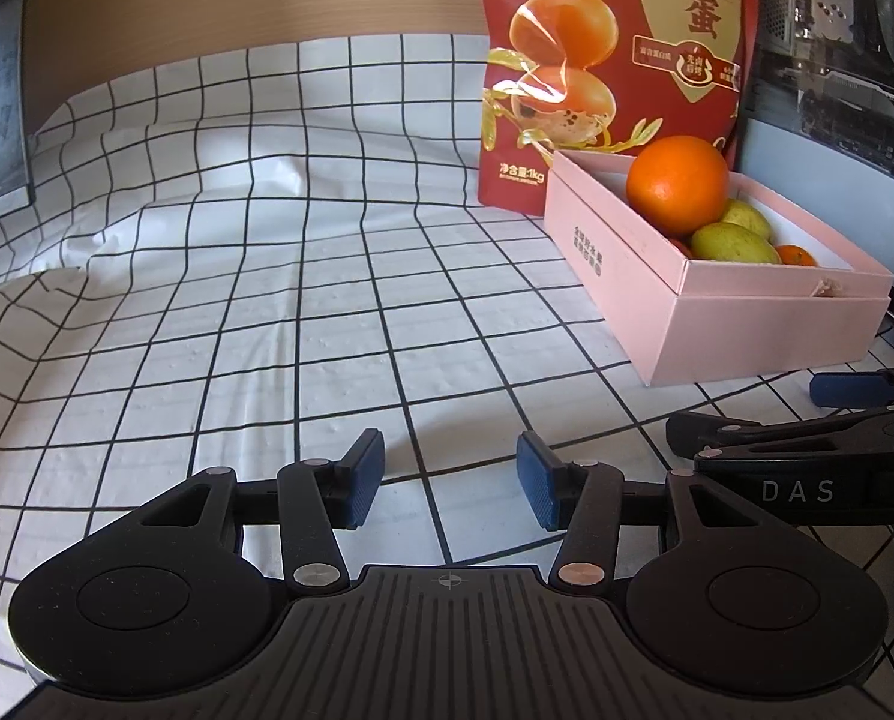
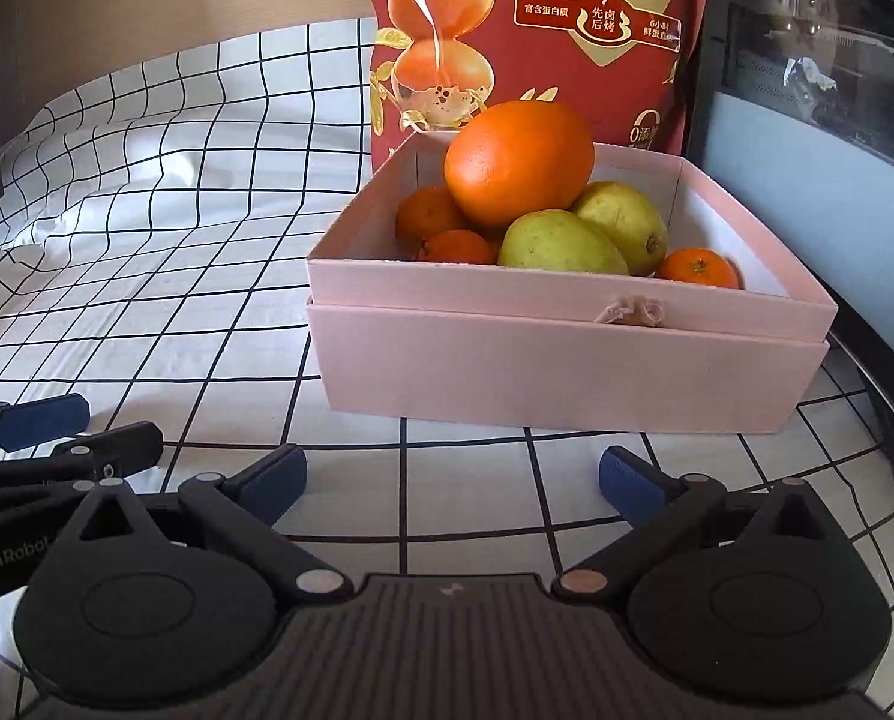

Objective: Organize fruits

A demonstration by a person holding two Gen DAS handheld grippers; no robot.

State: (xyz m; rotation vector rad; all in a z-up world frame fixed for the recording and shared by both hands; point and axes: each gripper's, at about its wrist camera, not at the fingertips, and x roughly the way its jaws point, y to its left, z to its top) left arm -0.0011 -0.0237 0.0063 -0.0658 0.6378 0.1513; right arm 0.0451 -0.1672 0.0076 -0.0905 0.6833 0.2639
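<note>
A grid-patterned tablecloth (image 2: 177, 276) is spread out, with a red snack bag (image 2: 567, 30) stood at the far side. Just in front of it, a pink box (image 2: 567, 372) is set with its long axis running left-right. A big orange (image 2: 519, 162) is piled on two pears (image 2: 558, 243), their long axes tilted, beside small mandarins (image 2: 696, 269). The right gripper (image 2: 453, 477) and left gripper (image 1: 450, 474) are both spread wide, with nothing held.
</note>
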